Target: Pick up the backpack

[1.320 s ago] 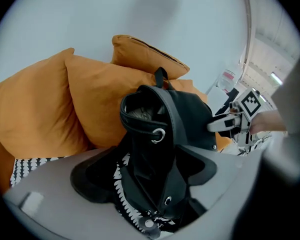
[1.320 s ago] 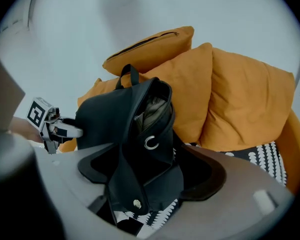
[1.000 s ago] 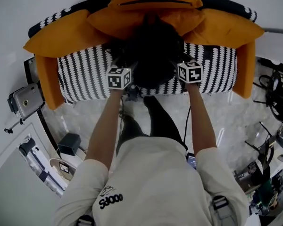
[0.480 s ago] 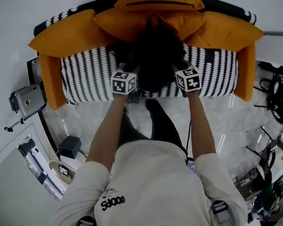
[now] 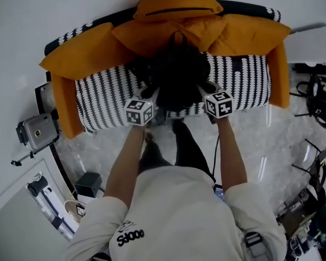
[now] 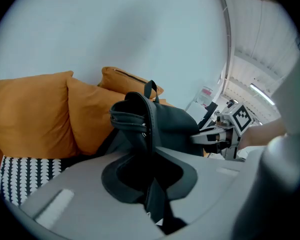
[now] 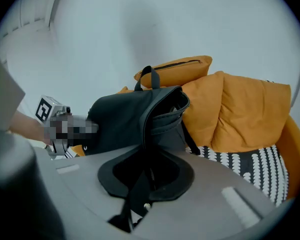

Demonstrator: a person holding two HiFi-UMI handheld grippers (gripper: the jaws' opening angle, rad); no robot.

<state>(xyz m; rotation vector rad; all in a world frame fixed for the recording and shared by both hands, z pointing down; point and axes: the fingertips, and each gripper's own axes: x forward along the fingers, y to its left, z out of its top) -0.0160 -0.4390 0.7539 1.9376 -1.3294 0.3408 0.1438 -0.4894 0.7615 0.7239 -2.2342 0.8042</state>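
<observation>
The black backpack stands on the sofa's black-and-white seat in front of orange cushions. My left gripper is at its left side and my right gripper at its right. Both pairs of jaws have just been closing. In the left gripper view the left gripper is shut on a dark shoulder strap running up to the backpack. In the right gripper view the right gripper is shut on the other strap of the backpack.
A camera on a stand sits on the floor at the left. Cables and gear crowd the right side, with a white surface above them. The sofa's orange armrests flank the seat; my legs stand before it.
Both grippers have shut on the backpack's straps and drawn back toward me and upward. The backpack has tipped up with them.
</observation>
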